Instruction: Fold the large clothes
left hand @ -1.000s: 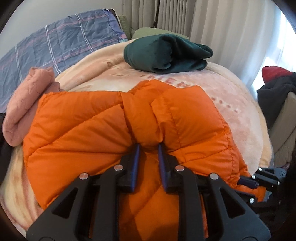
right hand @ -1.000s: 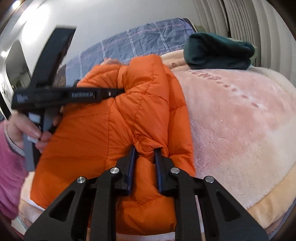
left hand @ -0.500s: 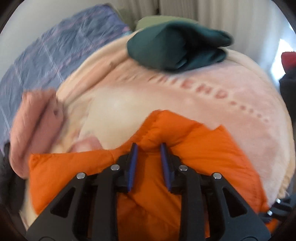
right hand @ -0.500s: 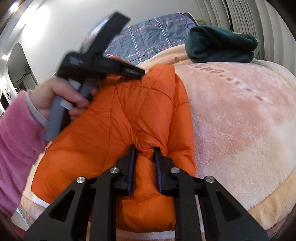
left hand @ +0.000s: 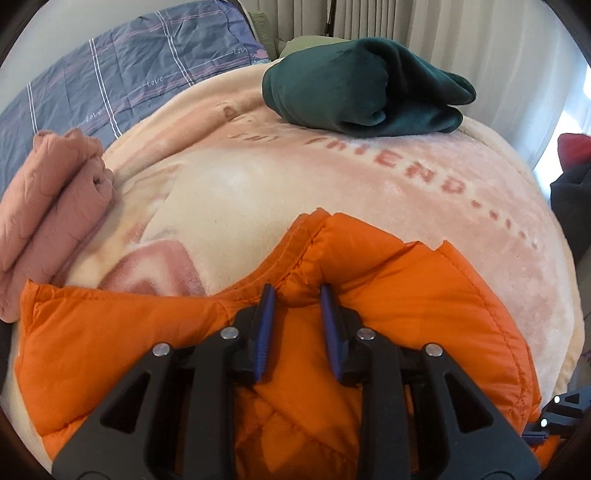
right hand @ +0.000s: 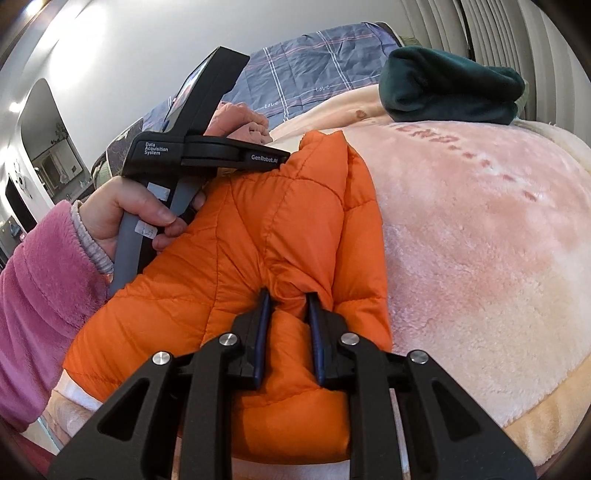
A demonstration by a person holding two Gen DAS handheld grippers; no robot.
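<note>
An orange puffer jacket (left hand: 424,295) lies folded on the pink plush blanket (left hand: 332,192) at the bed's near edge. My left gripper (left hand: 295,291) is shut on a bunched fold at the jacket's far edge, low over the blanket. My right gripper (right hand: 288,295) is shut on another puffed fold of the jacket (right hand: 295,221) near its right side. The right wrist view shows a hand (right hand: 122,210) in a pink fleece sleeve holding the left gripper's handle, its fingers (right hand: 258,158) reaching over the jacket's far corner. The right gripper's body (left hand: 561,413) shows at the lower right of the left wrist view.
A folded dark green garment (left hand: 362,85) lies at the far side of the blanket. A folded dusty-pink garment (left hand: 48,199) rests at the left. Blue plaid bedding (left hand: 122,70) covers the bed's head, curtains (left hand: 461,33) hang behind, and dark clothes (left hand: 572,199) are piled at the right.
The left gripper has carried its jacket edge down and toward the near side, so the jacket lies flatter and more blanket shows. The right gripper has kept still, holding its fold.
</note>
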